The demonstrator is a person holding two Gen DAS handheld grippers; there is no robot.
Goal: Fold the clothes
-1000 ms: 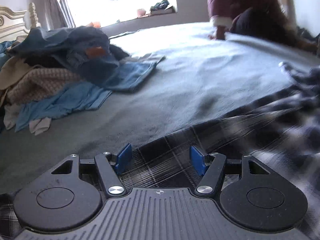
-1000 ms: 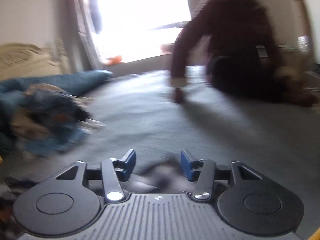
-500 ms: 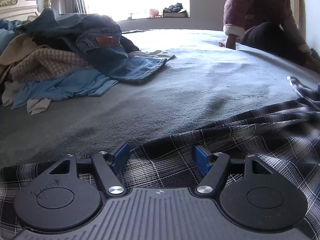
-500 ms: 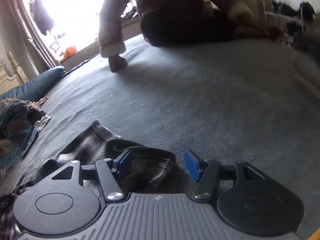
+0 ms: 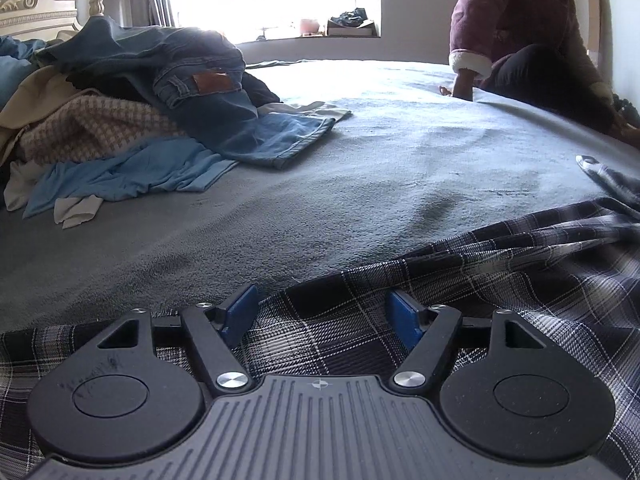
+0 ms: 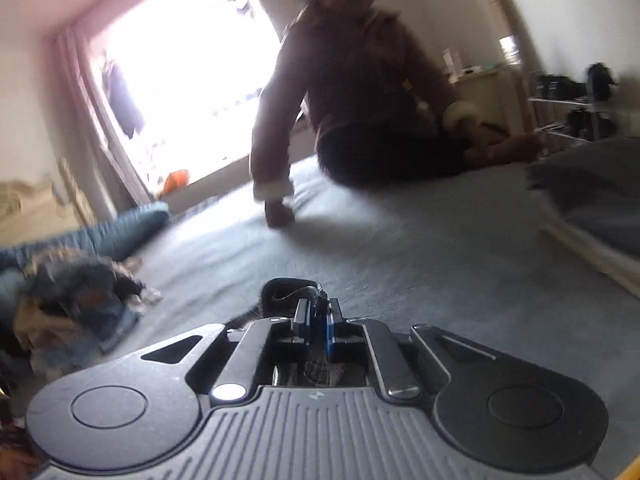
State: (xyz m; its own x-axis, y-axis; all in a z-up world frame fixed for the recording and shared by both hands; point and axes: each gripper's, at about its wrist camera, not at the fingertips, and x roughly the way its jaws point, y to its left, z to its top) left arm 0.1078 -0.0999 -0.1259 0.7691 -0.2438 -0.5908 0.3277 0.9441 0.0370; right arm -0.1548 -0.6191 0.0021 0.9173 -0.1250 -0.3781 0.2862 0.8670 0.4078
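Here, you are holding the left hand-held gripper (image 5: pixel 324 312) released, its blue pads (image 5: pixel 240 312) standing apart over the plaid shirt (image 5: pixel 500 280), which is lying spread across the near side of the grey bed (image 5: pixel 380 160). Your right hand-held gripper (image 6: pixel 316 316) is closing, its jaws pinching a dark fold of that plaid fabric (image 6: pixel 290 290) between them. A pile of clothes (image 5: pixel 132 120), jeans on top, is sitting well apart at the left. A person in a maroon jacket (image 6: pixel 360 92) is kneeling at the bed's far edge.

Soft woven plaid shirt (image 5: pixel 460 280), fuzzy blanket (image 5: pixel 360 168)
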